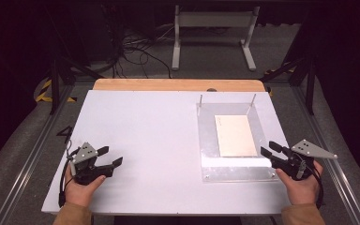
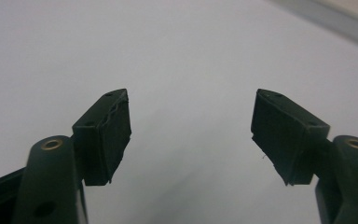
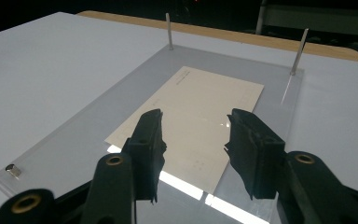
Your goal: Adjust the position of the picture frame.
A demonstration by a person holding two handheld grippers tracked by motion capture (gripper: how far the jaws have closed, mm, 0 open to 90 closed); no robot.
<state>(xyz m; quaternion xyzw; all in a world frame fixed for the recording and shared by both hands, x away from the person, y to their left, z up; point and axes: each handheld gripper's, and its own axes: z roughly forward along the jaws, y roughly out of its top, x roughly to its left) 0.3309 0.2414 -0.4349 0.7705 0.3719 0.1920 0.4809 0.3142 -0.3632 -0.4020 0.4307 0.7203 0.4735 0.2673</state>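
A clear acrylic plate (image 1: 207, 140) (image 3: 98, 116) lies on the right half of the white table (image 1: 140, 131), with a cream card (image 1: 235, 135) (image 3: 200, 107) flat in its middle. Two thin metal pins (image 1: 201, 100) (image 3: 168, 30) stand upright at its far corners. My right gripper (image 1: 267, 148) (image 3: 193, 135) is open, low over the plate's near right part, its jaws pointing at the card with nothing between them. Near the table's front left, my left gripper (image 1: 111, 156) (image 2: 191, 126) stands open over bare white surface, holding nothing.
A small metal stud (image 3: 13, 171) sits at a near corner of the plate. A wooden strip (image 1: 178, 85) runs along the table's far edge. Beyond it stand a white frame (image 1: 214, 35) and floor cables (image 1: 131, 51). Metal rails (image 1: 28, 154) flank the table.
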